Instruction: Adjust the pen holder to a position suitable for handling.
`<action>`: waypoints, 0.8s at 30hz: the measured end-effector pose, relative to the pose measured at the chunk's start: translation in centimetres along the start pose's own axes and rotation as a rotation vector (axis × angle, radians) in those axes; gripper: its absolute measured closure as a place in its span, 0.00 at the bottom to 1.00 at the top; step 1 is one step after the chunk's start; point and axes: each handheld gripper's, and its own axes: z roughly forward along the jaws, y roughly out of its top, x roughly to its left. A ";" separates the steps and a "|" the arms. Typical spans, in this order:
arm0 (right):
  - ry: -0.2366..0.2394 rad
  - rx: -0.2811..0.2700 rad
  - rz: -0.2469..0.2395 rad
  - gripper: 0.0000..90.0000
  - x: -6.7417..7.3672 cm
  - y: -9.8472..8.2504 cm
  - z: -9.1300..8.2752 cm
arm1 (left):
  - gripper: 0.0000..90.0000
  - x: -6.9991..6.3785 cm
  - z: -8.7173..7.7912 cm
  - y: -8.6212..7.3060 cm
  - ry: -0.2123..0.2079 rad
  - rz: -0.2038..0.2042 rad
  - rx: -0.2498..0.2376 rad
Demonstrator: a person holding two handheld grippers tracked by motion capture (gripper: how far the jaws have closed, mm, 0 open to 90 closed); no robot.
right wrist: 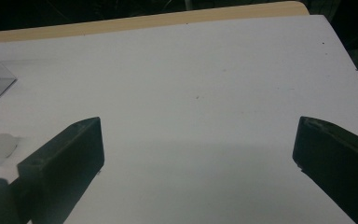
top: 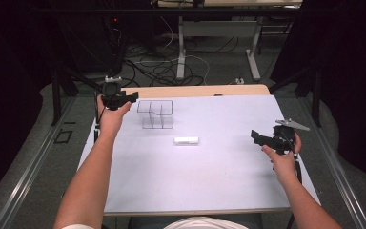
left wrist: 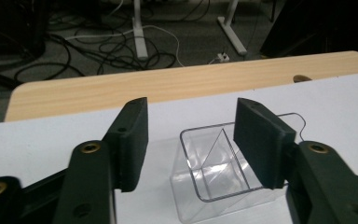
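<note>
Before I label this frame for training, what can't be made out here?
- Clear divided box: its contents are too small to tell in the high view; the left gripper hides part of it in the left gripper view.
- White cylinder: cut by the left edge in the right gripper view; any markings too small.

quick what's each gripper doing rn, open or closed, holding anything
Left gripper: open, holding nothing, at the clear box.
Right gripper: open wide, holding nothing.

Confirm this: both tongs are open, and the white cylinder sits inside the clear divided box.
Not inside. The high view shows the white cylinder lying on the table sheet, apart from the clear divided box. Left tongs and right tongs are open.
</note>
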 end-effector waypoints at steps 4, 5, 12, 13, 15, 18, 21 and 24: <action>0.004 0.003 0.001 0.01 0.0 -0.1 0.1 | 0.61 0.0 1.0 -0.3 0.002 -0.028 0.048; 0.004 0.003 0.001 0.01 0.0 -0.1 0.1 | 0.61 0.0 1.2 -0.4 0.002 -0.035 0.071; 0.014 0.013 0.021 0.02 -0.2 -0.2 0.2 | 0.74 -0.1 2.3 -0.9 0.001 -0.106 0.163; 0.014 0.014 0.021 0.02 -0.2 -0.2 0.2 | 0.75 -0.2 2.4 -0.9 0.011 -0.105 0.169; 0.015 0.014 0.021 0.02 -0.2 -0.2 0.2 | 0.77 -0.3 2.6 -1.0 0.014 -0.108 0.178; 0.015 0.017 0.022 0.02 -0.2 -0.2 0.2 | 0.80 -0.5 3.1 -1.2 0.018 -0.104 0.198; 0.016 0.023 0.024 0.02 -0.2 -0.3 0.3 | 0.84 -0.6 3.5 -1.4 0.033 -0.100 0.230; 0.019 0.028 0.023 0.02 -0.2 -0.3 0.4 | 0.88 -0.6 3.8 -1.6 0.046 -0.105 0.238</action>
